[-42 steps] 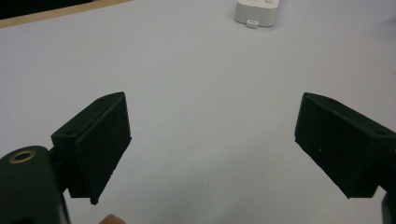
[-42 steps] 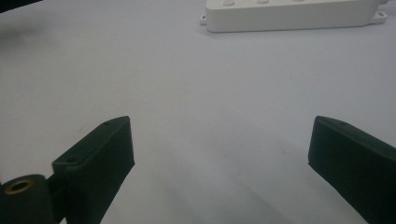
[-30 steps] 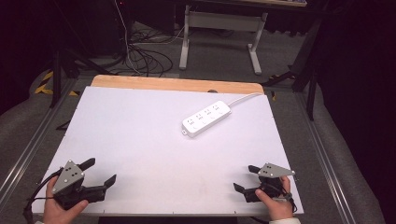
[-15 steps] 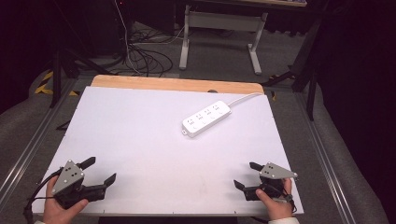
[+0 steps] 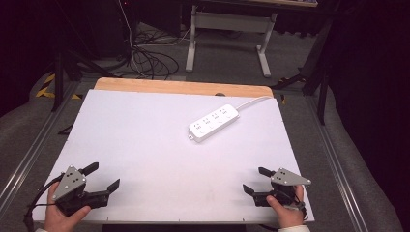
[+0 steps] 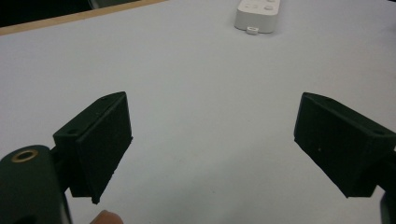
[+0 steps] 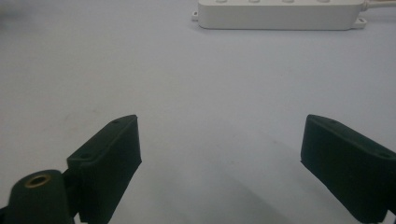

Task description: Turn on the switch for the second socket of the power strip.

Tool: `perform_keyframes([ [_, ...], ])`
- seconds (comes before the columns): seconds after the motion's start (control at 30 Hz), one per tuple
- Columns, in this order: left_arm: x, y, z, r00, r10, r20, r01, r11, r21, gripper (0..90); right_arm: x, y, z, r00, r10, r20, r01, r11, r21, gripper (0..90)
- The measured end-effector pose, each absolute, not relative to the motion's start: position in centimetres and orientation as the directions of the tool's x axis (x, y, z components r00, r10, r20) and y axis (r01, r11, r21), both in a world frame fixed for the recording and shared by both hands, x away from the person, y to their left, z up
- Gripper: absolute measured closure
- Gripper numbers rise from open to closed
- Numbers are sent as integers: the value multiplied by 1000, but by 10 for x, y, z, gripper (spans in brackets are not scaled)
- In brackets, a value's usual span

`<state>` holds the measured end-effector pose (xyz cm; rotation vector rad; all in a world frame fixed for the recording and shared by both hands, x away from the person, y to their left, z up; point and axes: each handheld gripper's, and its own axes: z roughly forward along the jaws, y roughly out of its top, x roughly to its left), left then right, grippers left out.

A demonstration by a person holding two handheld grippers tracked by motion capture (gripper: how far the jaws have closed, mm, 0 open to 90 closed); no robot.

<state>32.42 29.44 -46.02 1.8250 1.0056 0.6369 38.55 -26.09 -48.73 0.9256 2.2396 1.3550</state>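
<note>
- The white tabletop takes up most of the high view, with a strip of bare wood along its far edge. That view also gives you the room behind it: grey floor, a tangle of black cables, and the legs of a white stand. The gripper views don't show any of that, apart from a sliver of the wood strip in the left one.
- The white power strip lies flat on the far right part of the table, angled, and its cord runs off toward the far right corner. It's well apart from both grippers.
- In the right gripper view the power strip sits side-on across the top, with a small mounting tab at each end. That's detail the high view is too small for.
- In the left gripper view you just get one end of the power strip, with a little tab sticking out toward the camera.
- The left gripper is at the near left corner, held in the left hand. Its jaws are spread wide with nothing between them, just bare table in its own view.
- The right gripper is at the near right corner in the right hand. It's also spread wide and holding nothing, as its own view confirms.
- Smallest bit: a fingertip pokes in at the bottom of the left gripper view.
</note>
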Motion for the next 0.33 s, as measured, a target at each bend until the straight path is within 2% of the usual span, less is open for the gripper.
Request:
perform_keyframes([
  [0.33,324,295,-460,522,853,26,356,-245,902,114,385,-261,-487,-717,697,20,342,326,881,123],
])
